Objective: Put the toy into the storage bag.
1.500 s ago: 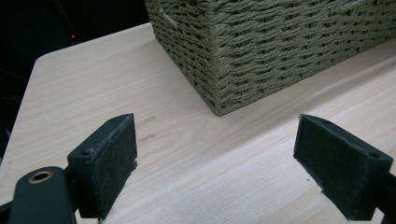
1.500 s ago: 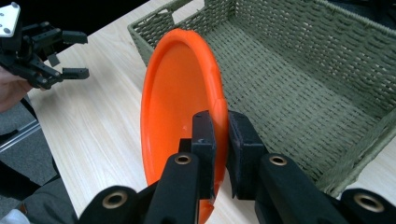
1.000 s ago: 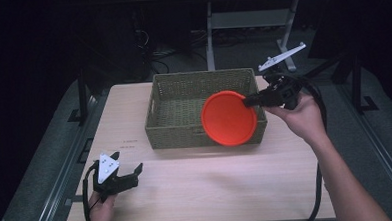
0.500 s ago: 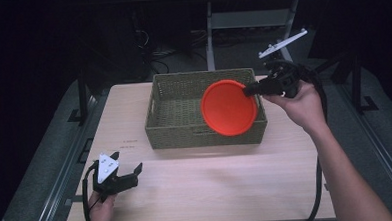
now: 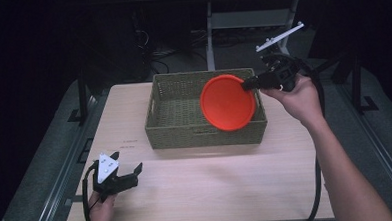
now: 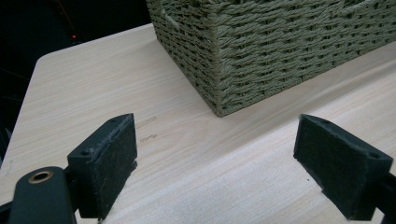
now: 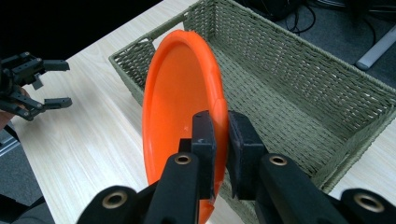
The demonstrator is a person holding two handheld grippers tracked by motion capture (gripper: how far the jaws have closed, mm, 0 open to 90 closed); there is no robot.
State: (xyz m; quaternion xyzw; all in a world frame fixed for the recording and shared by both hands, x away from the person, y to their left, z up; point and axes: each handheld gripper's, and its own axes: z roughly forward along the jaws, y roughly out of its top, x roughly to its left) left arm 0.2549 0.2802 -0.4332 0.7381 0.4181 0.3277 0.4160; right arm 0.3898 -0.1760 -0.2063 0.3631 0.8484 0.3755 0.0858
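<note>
Jaws on orange plate (image 7: 180, 107) over basket (image 7: 299, 88)

no text, label, brand, number or sign can be read. a small dark mark is printed on the table (image 5: 130, 142) near the basket's (image 5: 205, 135) left corner, too small to be made out.
</note>
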